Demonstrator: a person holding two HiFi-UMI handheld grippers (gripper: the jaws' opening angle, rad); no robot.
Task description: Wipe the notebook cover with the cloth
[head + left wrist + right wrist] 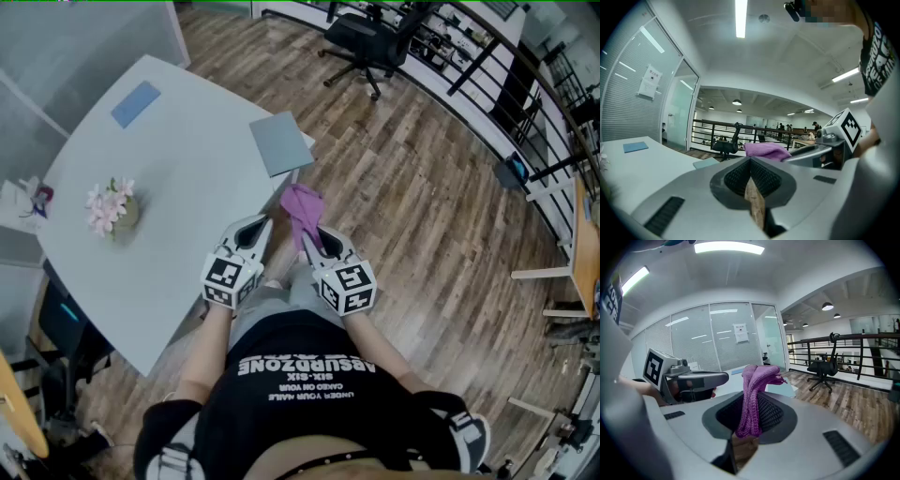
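A grey notebook (280,142) lies at the near right corner of the pale table (178,187), overhanging its edge a little. My right gripper (307,236) is shut on a purple cloth (302,208), which sticks out beyond the jaws, short of the notebook. In the right gripper view the purple cloth (754,397) is pinched between the closed jaws of my right gripper (749,427). My left gripper (255,232) is shut and empty beside it, over the table's edge. The left gripper (751,187) shows closed jaws, with the cloth (766,151) and notebook (707,162) beyond.
A small vase of pink flowers (111,211) and a blue pad (136,103) sit on the table. A black office chair (370,37) stands on the wooden floor (422,206) further off. Railings (506,84) run along the right.
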